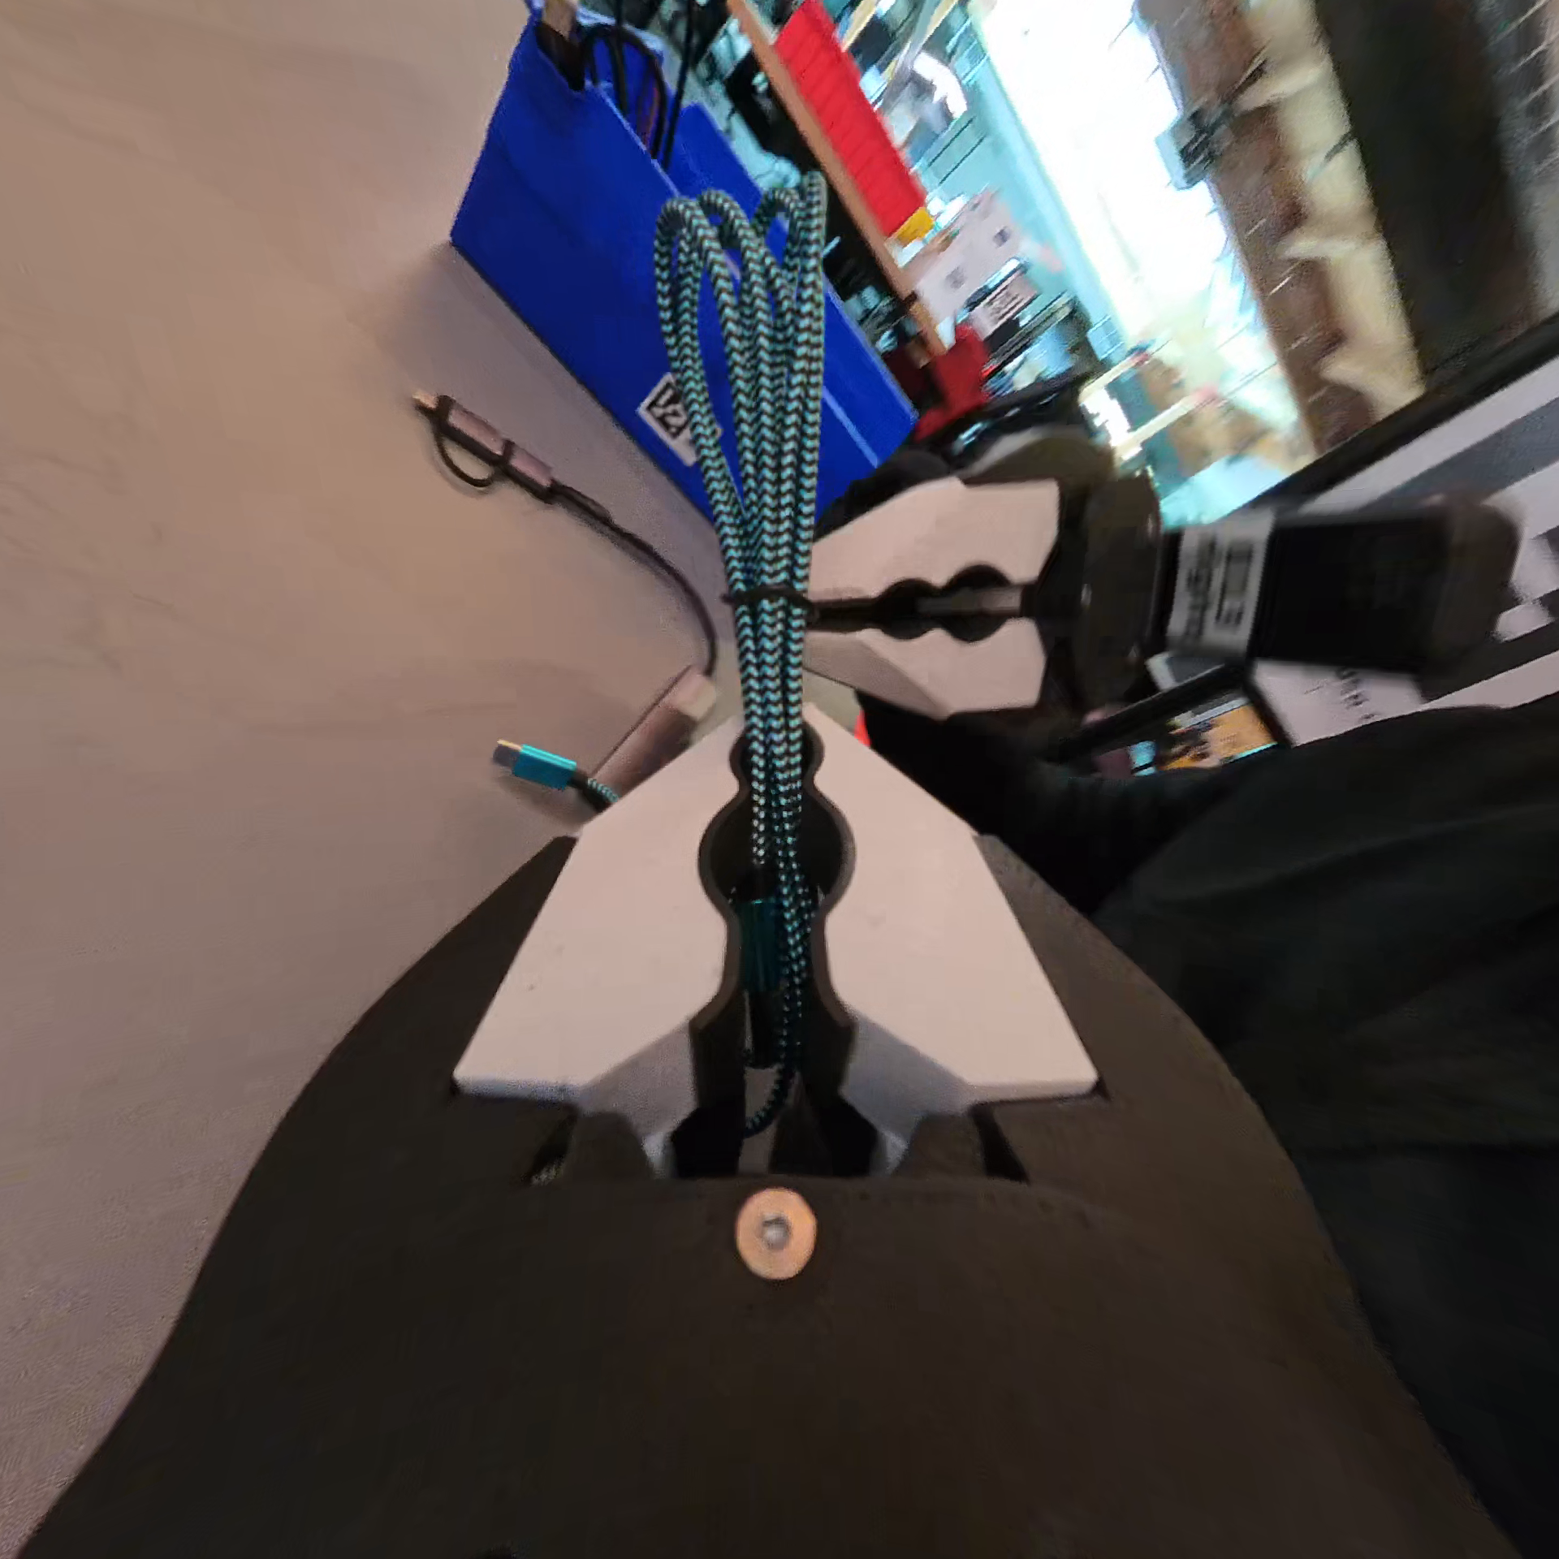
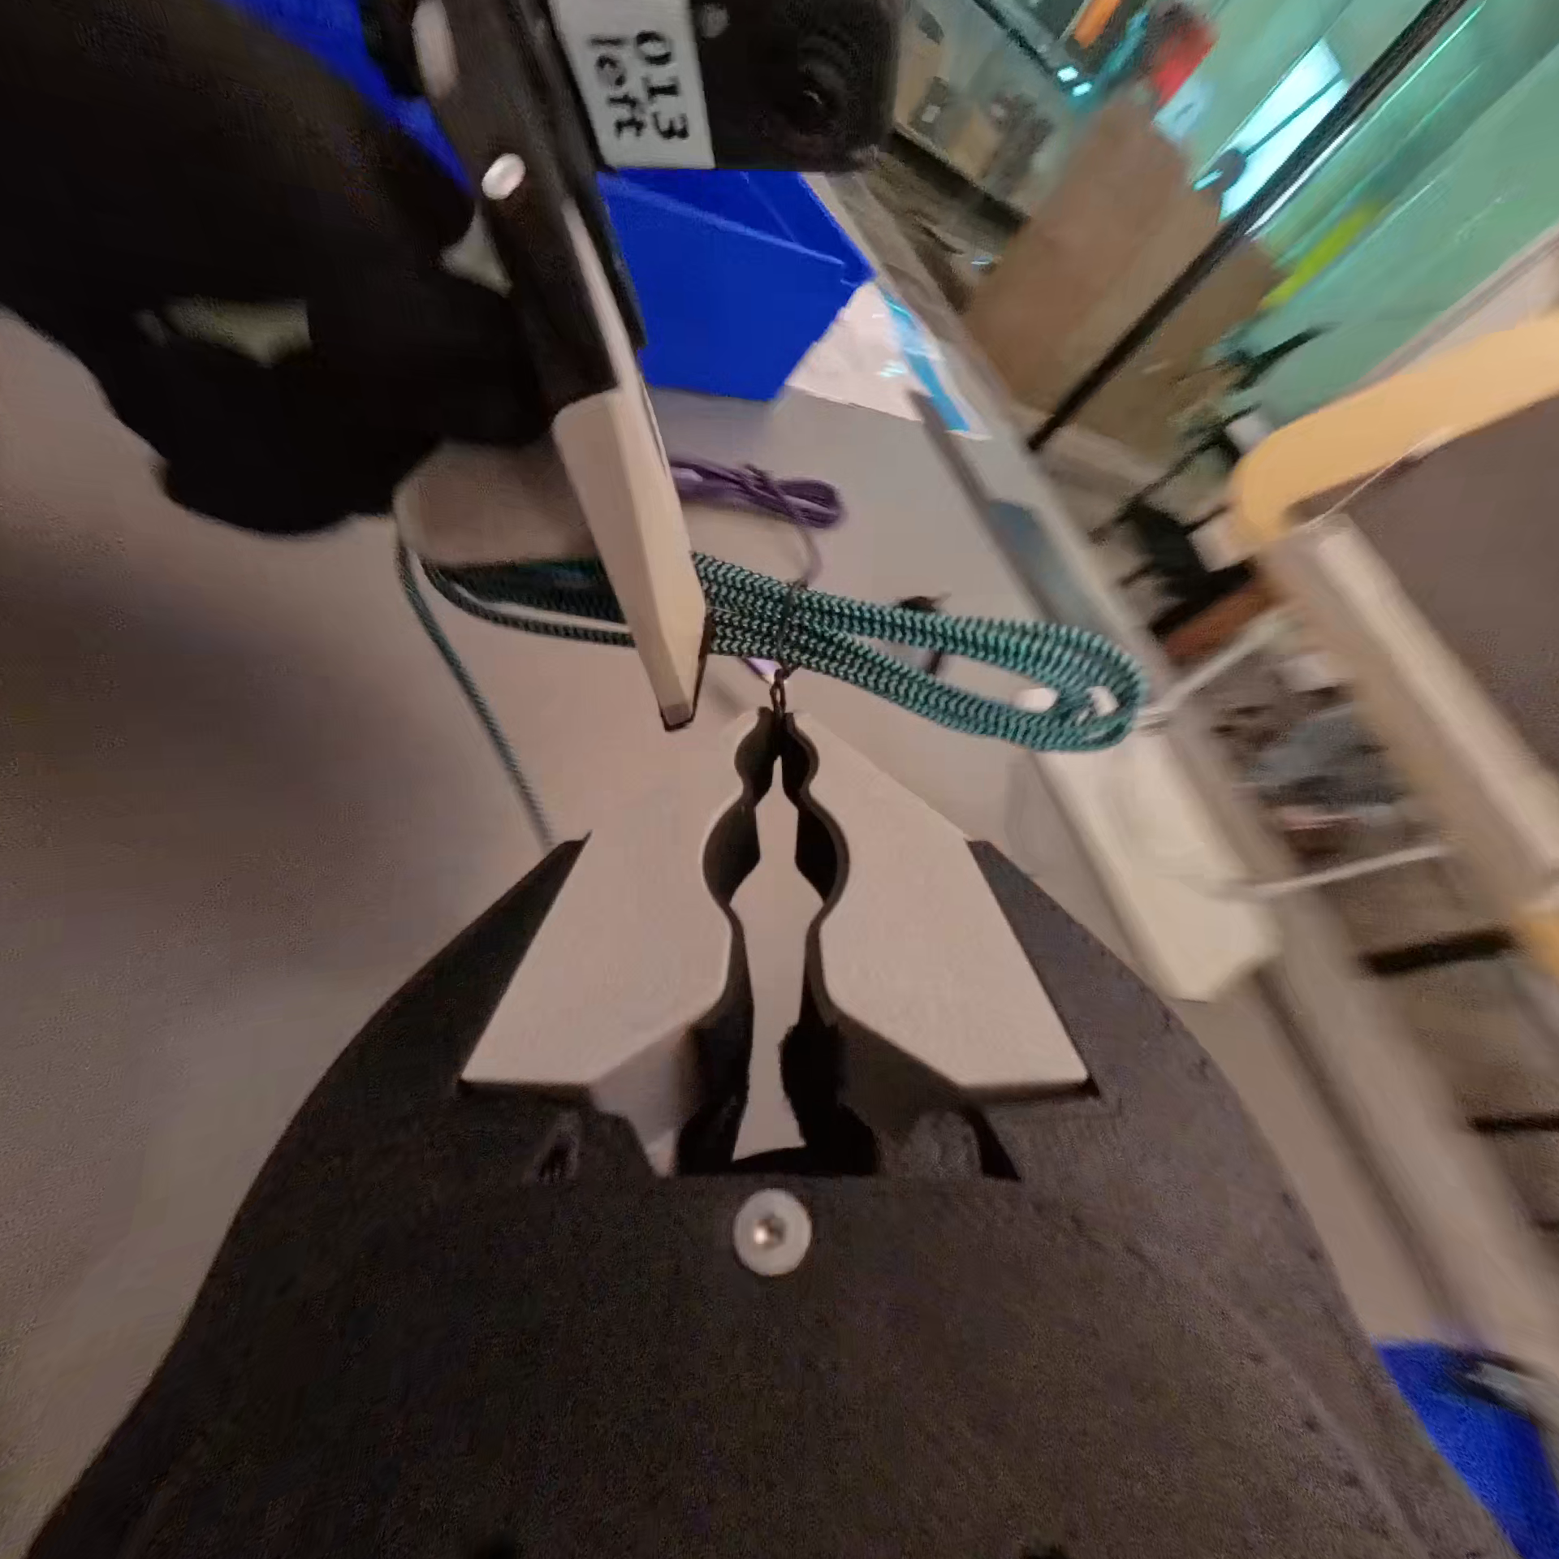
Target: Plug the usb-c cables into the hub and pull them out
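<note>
So the left gripper [image 1: 774,751] is clamped shut around a bundled teal-and-black braided cable [image 1: 763,405], holding it up above the table [image 1: 211,590]. The right gripper [image 2: 774,724] is pinched closed on the thin black tie [image 2: 777,693] wrapped around that bundle. The cable's teal plug [image 1: 540,763] dangles near a grey hub [image 1: 666,734] on the table, blue bin [image 1: 574,219] behind.
</note>
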